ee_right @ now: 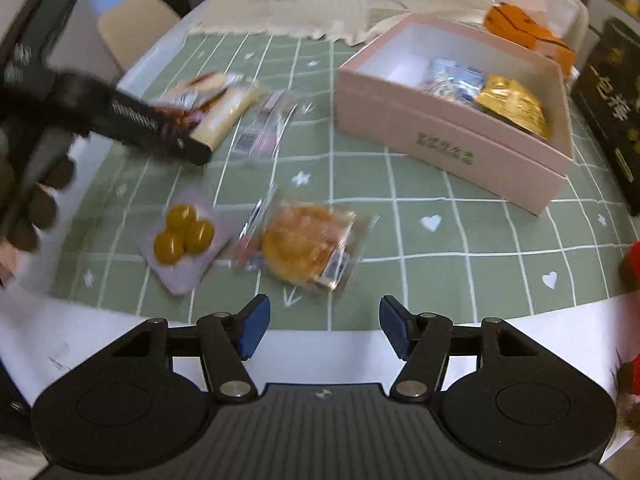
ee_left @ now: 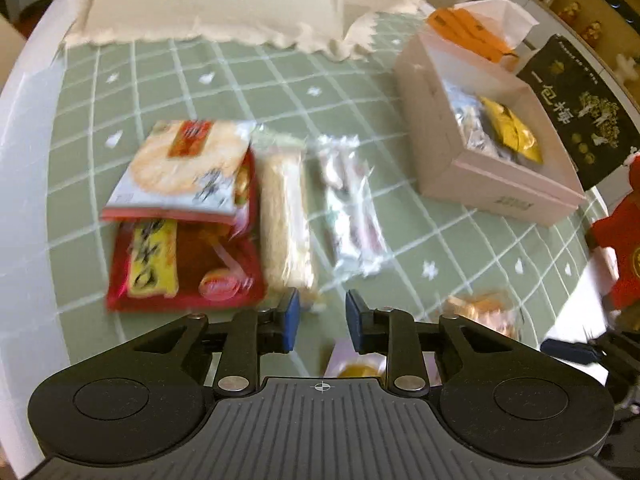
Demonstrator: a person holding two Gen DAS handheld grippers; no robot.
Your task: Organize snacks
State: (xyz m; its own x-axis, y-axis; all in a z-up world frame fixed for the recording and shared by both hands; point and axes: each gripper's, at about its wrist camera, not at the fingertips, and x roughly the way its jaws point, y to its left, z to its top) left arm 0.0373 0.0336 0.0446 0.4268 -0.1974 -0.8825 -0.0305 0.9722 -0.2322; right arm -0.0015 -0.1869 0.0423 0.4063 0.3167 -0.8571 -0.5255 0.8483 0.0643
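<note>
The round golden pastry in its clear wrapper [ee_right: 306, 250] lies flat on the green checked tablecloth [ee_right: 460, 240], directly ahead of the right gripper [ee_right: 322, 328] and just past its fingertips. That gripper is the nearer tool, its blue pads apart with nothing between them. The wrapper's long axis runs across the view, tilted a little, so the open jaws would straddle its short side. Just left of it sits a pale purple packet [ee_right: 184, 240] showing three yellow-green rounds; whatever is printed on it is too blurred to read.

Further left, the left gripper [ee_left: 320, 320] points at a different cluster: a red packet [ee_left: 184, 268], a white rice-cracker bag [ee_left: 188, 168] overlapping it, a long pale bar [ee_left: 286, 216] and a clear-wrapped sweet [ee_left: 352, 216], lying lengthwise away from the gripper. Its pads stand narrowly apart, gripping nothing. Characters on the red and white bags smear out.

Beyond sits the open pink box [ee_right: 452, 148], holding a gold sachet [ee_right: 516, 106] and silver-blue packets [ee_right: 452, 76]; green lettering on its front wall is illegible. Beside it a black package [ee_left: 580, 108] bears white Chinese characters, one reading "一".
</note>
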